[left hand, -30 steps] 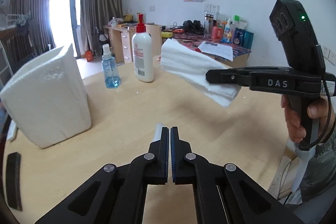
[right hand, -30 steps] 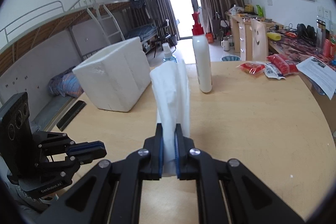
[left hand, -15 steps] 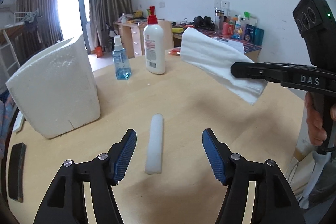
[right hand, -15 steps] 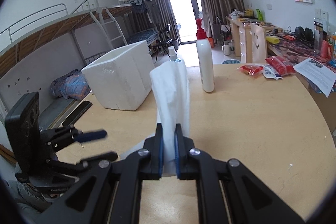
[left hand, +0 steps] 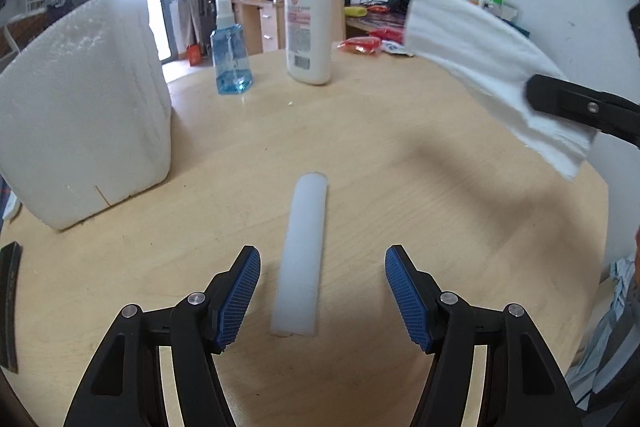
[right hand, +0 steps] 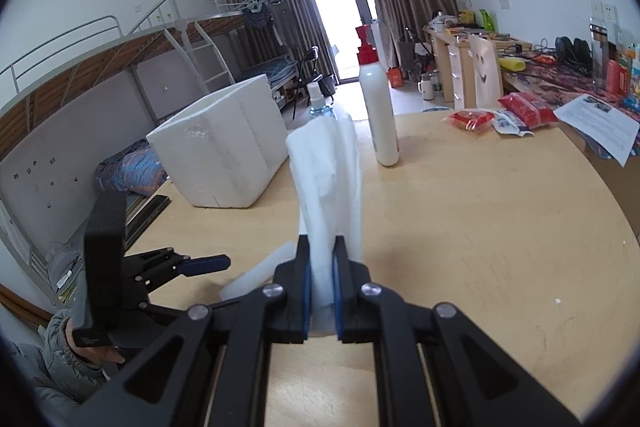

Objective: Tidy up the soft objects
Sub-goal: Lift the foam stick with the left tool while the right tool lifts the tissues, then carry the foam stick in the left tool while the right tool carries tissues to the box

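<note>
White foam strip (left hand: 302, 251) lies flat on the wooden desk (left hand: 400, 187), lengthwise between the two blue pads of the left gripper (left hand: 322, 297). Its near end sits roughly level with the fingertips. The fingers have just been opening and now stand spread, clear of the strip on both sides, with no contact visible. The left gripper points steeply down toward the desk, low over its near edge.

Right gripper (right hand: 320, 287) is clenched on a folded white tissue (right hand: 328, 183), which stands up out of the pads and hangs in the air above the desk, well apart from the strip. In the left wrist view the same tissue crosses the upper right corner. The right hand looks parked and level-ish, angled only gently downward.

Step in hand, as judged: pre-grasp on the strip with the left, while the right carries the tissue. The white foam box (left hand: 80, 107) at the desk's left is the likely destination for both; its interior is not visible from either view.

Next move calls for lowering the left fingers until the pads bracket the strip's sides, then closing gently. The strip looks thin and compressible, so a hard pinch could buckle it, and a grasp too near its end could let it droop.

Pump bottle (left hand: 308, 27) and blue spray bottle (left hand: 230, 59) stand further back, out of the way.
</note>
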`<state>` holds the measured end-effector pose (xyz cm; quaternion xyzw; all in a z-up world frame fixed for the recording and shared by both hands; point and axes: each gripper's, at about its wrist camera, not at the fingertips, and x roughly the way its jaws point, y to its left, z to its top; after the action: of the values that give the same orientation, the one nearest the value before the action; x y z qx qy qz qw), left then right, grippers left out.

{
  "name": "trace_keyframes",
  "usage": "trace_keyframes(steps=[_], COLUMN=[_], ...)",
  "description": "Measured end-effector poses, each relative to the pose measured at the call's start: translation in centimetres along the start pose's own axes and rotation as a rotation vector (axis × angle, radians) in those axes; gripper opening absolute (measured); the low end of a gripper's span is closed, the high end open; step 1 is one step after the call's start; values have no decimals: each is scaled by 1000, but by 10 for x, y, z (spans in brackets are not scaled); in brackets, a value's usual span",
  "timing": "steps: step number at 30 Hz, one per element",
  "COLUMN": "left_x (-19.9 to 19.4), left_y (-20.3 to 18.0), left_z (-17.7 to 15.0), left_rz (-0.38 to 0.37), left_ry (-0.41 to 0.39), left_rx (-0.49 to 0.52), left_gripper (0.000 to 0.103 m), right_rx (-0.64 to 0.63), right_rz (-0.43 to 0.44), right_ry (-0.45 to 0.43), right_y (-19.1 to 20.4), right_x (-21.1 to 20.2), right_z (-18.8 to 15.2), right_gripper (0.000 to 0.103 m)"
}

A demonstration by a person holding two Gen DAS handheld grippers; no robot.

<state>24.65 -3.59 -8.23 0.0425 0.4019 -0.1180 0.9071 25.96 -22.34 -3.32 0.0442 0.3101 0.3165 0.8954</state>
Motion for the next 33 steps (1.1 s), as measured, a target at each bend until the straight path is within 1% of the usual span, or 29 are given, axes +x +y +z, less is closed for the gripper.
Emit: trace_keyframes(steps=[4,6,9,14,15,16,17,19,22,24,26,33], left_x=[6,7,12,12,12,12,12,12,8,5,0,-36], left_y=[3,4,7,5,4,3,3,4,1,0,0,-11], left_z=[-2,-2,-3,-3,-2,-2,-1,-1,-2,-1,-1,7], left_rz=[-1,-1,-5,25,28,26,46,48,63,49,37,14], left_ry=[20,25,49,51,50,50,50,46,30,21,7,-104], left_rx=[-12,-15,-28,-13,-6,-6,-4,-18,7,9,0,42], left_gripper=[65,58,52,45,35,29,22,21,16,13,13,13], right_rx=[5,11,15,13,13,10,12,18,23,21,25,18], right_rz=[-2,-2,5,17,18,19,19,20,23,22,21,25], right_ry=[-4,-6,-6,-10,-10,-12,-12,-15,-24,-28,-34,-67], right_y=[-2,-3,-4,-3,-2,-2,-3,-2,-2,-1,-1,3], right_x=[-2,-3,-3,-5,-5,-5,-5,-6,-9,-12,-14,-23], right_z=[-4,-4,-6,-7,-8,-8,-8,-9,-9,-10,-10,-9], right_gripper=[12,12,12,12,12,12,12,12,12,12,12,12])
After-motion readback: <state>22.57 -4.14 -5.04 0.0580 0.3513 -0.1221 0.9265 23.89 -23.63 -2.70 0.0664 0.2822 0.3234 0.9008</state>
